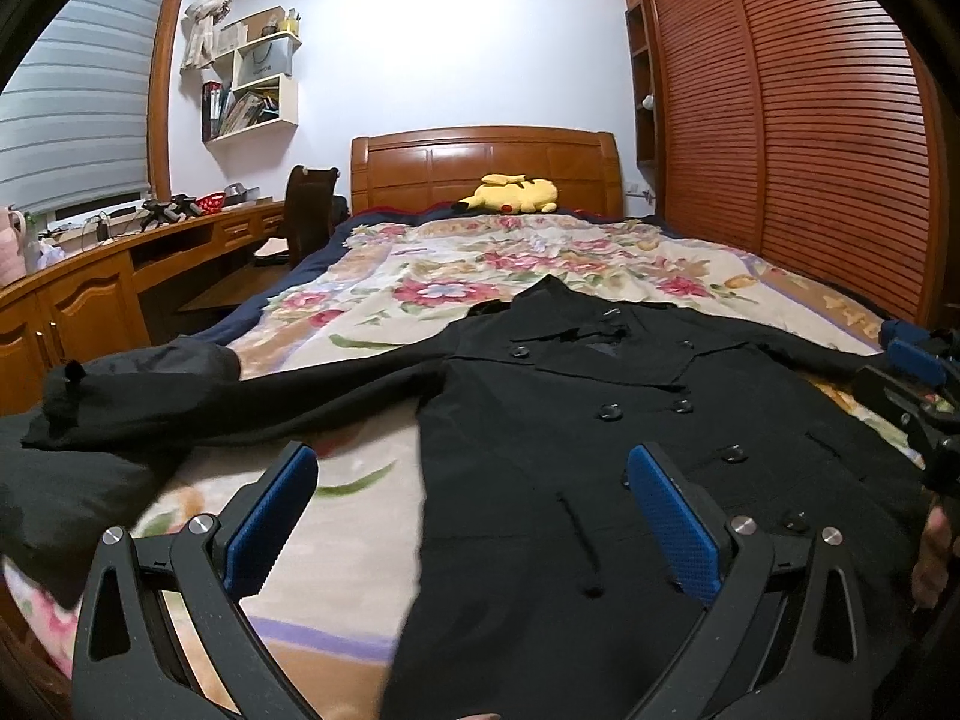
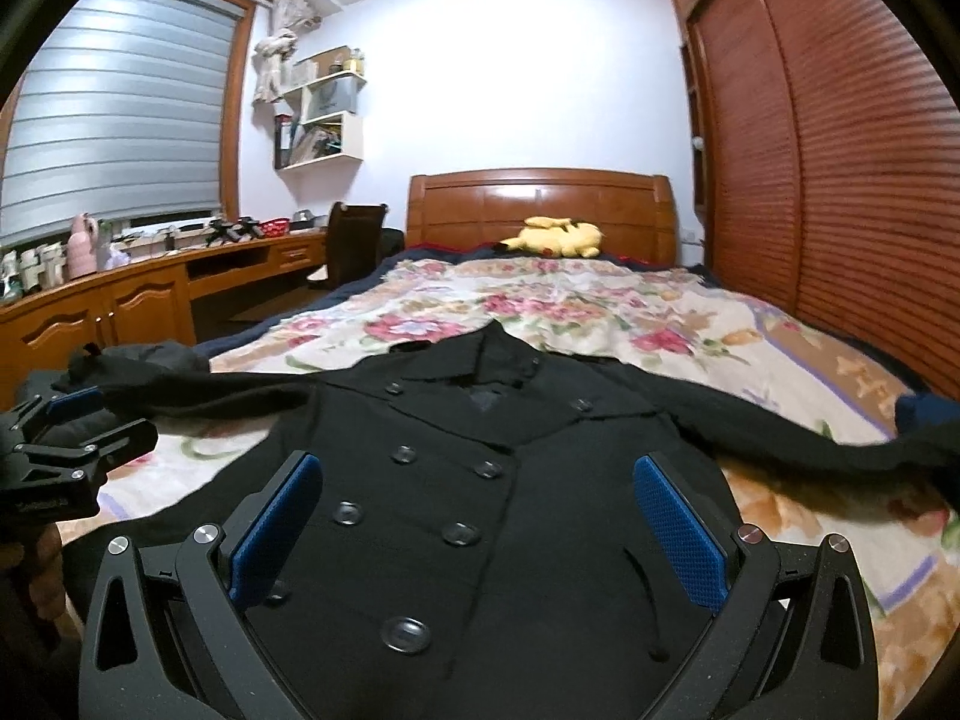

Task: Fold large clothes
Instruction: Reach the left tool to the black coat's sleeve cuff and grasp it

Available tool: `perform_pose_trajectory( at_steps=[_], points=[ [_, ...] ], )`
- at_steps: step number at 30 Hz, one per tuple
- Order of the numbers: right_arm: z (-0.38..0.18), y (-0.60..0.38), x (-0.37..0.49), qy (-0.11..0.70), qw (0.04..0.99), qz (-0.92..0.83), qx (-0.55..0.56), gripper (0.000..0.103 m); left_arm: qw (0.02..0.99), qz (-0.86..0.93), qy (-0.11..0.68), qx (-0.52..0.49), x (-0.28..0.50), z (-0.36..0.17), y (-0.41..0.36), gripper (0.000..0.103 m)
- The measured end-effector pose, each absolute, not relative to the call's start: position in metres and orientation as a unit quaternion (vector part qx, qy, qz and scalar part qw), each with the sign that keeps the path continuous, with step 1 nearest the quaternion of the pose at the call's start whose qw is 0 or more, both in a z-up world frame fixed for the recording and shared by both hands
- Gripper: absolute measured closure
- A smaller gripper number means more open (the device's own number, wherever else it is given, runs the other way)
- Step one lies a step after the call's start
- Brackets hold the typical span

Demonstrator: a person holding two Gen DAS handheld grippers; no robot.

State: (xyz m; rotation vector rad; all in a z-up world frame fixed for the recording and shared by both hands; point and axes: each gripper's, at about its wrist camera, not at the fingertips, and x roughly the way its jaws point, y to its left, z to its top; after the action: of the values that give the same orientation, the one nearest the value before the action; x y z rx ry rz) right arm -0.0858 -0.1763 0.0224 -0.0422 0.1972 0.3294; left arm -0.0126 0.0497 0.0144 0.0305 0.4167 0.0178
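Floral bedspread (image 1: 372,276) under black double-breasted coat (image 1: 540,420), sleeves spread to both bed edges. Left gripper (image 1: 474,468) and right gripper (image 2: 477,474) wide apart, holding nothing, above hem.

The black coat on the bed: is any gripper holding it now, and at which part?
Nothing is held. The left gripper and right gripper are both open above the black coat, which lies spread flat.

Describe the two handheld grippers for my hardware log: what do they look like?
Both match. The left gripper and right gripper each have matte black, angular linkage arms with cut-out slots and round silver pivot pins. Each finger carries a flat blue pad with a fine dimpled texture. No cables show. Small pale lettering marks the left gripper's body in the right wrist view, too small to read.
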Motion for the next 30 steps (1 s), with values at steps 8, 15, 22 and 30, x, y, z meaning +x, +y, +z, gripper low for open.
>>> perform_pose_trajectory(
  at_steps=[8, 15, 22, 30],
  points=[
    [0.031, -0.159, -0.073, 0.118, 0.969, 0.218, -0.024, 0.0, 0.974, 0.025, 0.226, 0.027, -0.017, 0.022, 0.087, 0.0],
    [0.041, -0.152, -0.065, 0.114, 0.96, 0.252, -0.041, 0.0, 0.969, 0.033, 0.243, 0.04, -0.021, 0.03, 0.123, 0.0],
    [0.055, -0.151, -0.055, 0.121, 0.948, 0.289, -0.058, 0.0, 0.967, 0.037, 0.251, 0.04, -0.019, 0.039, 0.157, 0.0],
    [0.044, -0.135, -0.025, 0.133, 0.941, 0.304, -0.068, 0.0, 0.96, 0.042, 0.274, 0.042, 0.004, 0.049, 0.207, 0.0]
  ],
)
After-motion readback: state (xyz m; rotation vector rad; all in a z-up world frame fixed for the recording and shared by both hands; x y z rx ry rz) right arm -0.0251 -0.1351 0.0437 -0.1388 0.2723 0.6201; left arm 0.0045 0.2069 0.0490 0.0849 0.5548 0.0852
